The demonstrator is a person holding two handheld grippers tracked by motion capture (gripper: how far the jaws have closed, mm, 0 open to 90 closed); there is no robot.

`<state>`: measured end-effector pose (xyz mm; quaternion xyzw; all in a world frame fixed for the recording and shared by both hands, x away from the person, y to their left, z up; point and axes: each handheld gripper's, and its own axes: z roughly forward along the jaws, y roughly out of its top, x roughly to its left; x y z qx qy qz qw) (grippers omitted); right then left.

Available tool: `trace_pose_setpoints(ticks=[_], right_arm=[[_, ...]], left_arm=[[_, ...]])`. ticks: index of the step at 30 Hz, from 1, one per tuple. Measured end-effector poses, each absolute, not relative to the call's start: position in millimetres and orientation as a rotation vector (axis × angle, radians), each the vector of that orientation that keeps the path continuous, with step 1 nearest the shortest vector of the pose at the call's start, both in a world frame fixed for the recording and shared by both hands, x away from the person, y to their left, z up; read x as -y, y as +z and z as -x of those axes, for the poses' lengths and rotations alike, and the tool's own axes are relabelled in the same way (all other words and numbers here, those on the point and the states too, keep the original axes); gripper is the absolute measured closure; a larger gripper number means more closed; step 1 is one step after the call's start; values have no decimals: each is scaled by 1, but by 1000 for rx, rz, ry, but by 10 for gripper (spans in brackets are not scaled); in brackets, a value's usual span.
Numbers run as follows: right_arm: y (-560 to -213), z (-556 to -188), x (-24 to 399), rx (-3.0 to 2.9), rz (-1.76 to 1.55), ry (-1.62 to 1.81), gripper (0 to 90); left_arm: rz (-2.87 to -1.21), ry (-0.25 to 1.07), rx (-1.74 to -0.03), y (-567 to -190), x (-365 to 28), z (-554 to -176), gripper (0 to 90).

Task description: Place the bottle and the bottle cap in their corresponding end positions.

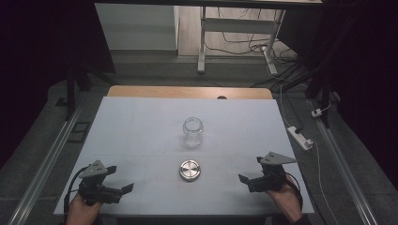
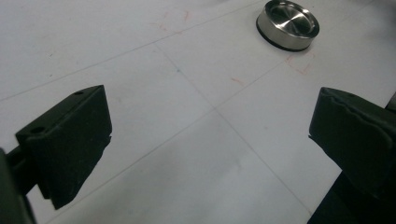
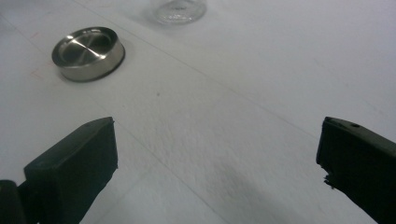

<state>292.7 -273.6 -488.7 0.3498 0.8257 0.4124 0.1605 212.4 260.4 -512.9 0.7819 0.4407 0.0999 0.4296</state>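
White table [image 1: 141, 122]: glass jar [image 1: 193, 132] and steel lid [image 1: 189, 170] centred. My left gripper [image 1: 121, 186] and right gripper [image 1: 248, 174] gape empty; I'd approach the lid squarely.

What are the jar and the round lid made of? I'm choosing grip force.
The jar looks like clear glass: the table shows through it. The lid looks like brushed metal, with a shiny silver top and a dark ring, maybe rubber, at its base.
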Motion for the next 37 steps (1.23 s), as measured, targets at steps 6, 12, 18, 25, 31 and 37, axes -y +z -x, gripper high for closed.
trace_pose_setpoints(ticks=[6,12,18,25,31,37], right_arm=[[-492,-284,290,-2332,-1058,1146,0],[-494,-276,302,-2309,-1113,1133,0],[-497,-269,311,-2304,-1156,1119,0],[-497,-261,319,-2292,-1196,1102,0],[-496,-257,323,-2292,-1209,1084,0],[-497,-258,322,-2307,-1216,1055,0]], left_arm=[[-1962,272,-1132,-516,-266,-207,1],[-1961,275,-1163,-520,-270,-202,0],[-1968,277,-1187,-523,-274,-198,0],[-1981,298,-1217,-524,-277,-194,0],[-1985,300,-1234,-524,-279,-191,0],[-2001,291,-1240,-525,-277,-193,1]])
